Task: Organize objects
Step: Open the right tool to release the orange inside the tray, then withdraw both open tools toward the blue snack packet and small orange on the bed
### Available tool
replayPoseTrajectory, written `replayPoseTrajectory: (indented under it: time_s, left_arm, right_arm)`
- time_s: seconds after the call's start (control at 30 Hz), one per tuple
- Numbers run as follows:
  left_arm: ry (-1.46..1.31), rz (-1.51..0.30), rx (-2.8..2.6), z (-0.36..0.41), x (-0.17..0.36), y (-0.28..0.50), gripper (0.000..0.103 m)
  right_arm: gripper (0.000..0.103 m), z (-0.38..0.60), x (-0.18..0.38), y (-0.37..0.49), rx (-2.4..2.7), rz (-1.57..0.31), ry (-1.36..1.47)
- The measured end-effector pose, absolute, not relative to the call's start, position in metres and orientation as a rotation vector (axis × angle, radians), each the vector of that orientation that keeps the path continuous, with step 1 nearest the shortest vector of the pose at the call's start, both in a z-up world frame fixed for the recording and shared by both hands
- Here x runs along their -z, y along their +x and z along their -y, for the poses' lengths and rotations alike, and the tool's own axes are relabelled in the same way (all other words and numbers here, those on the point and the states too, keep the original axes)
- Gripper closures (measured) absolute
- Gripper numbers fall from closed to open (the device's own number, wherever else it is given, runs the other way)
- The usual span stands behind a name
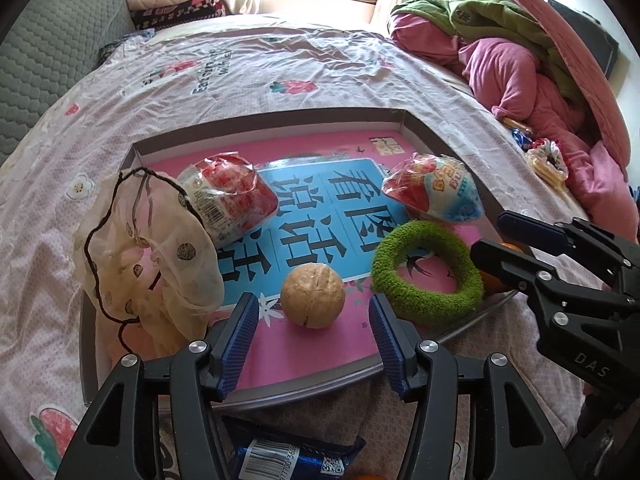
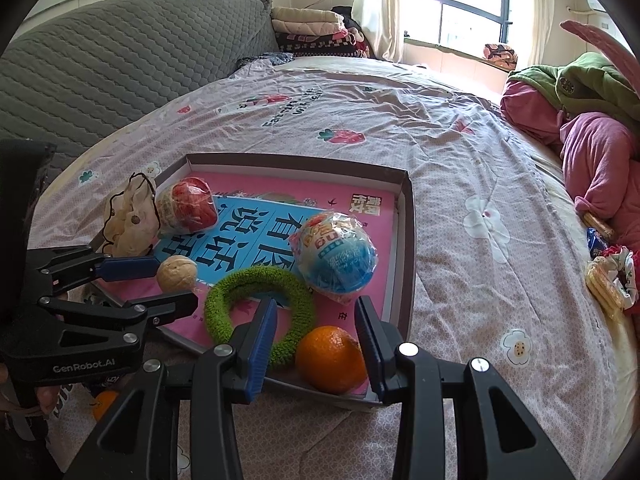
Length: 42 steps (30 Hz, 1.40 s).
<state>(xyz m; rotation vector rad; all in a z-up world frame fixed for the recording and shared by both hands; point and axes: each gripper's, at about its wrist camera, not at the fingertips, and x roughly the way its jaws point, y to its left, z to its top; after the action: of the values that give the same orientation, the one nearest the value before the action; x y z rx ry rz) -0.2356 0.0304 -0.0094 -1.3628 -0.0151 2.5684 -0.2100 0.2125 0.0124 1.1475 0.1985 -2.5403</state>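
A shallow grey box lid (image 1: pixel 280 114) (image 2: pixel 404 216) with a pink and blue printed floor lies on the bed. In it are a walnut (image 1: pixel 313 295) (image 2: pixel 176 273), a green fuzzy ring (image 1: pixel 427 272) (image 2: pixel 259 306), two wrapped snack balls (image 1: pixel 230 196) (image 1: pixel 434 188) (image 2: pixel 335 256), a cream net scrunchie (image 1: pixel 148 248) (image 2: pixel 128 216) and an orange (image 2: pixel 331 359). My left gripper (image 1: pixel 314 320) is open, its fingers on either side of the walnut and apart from it. My right gripper (image 2: pixel 316 322) is open around the orange, not gripping it.
A blue snack packet (image 1: pixel 288 458) lies on the bed before the box. A second orange (image 2: pixel 105 403) lies at the lower left. Pink and green bedding (image 1: pixel 520 60) is piled at the right, with snacks and a scrunchie (image 2: pixel 612 276) beside it. A grey headboard (image 2: pixel 120 60) stands behind.
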Motion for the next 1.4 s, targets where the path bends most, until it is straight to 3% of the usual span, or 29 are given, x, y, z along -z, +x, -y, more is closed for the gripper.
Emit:
replayPoseTrajectory:
  time_s: [0.47, 0.8, 1.1, 1.4]
  left_arm:
    - [-1.259, -0.032, -2.599, -0.029, -0.014, -0.221, 0.033]
    - [-1.137, -0.008, -2.657, -0.009, -0.045, -0.201, 0.032]
    - [-1.105, -0.017, -2.678, 0.01, -0.054, -0.182, 0.032]
    - [-1.122, -0.058, -2.624, 0.011, -0.048, -0.167, 0.032]
  right_arm:
    - [0.062, -0.213, -0.018, -0.209, 2.571, -0.198, 1.116]
    - [0.048, -0.215, -0.035, -0.2, 2.594, -0.146, 1.006]
    - [0.044, -0.203, -0.059, -0.17, 2.559, -0.158, 0.829]
    - [0.043, -0.188, -0.056, -0.151, 2.457, -0.217, 0.835]
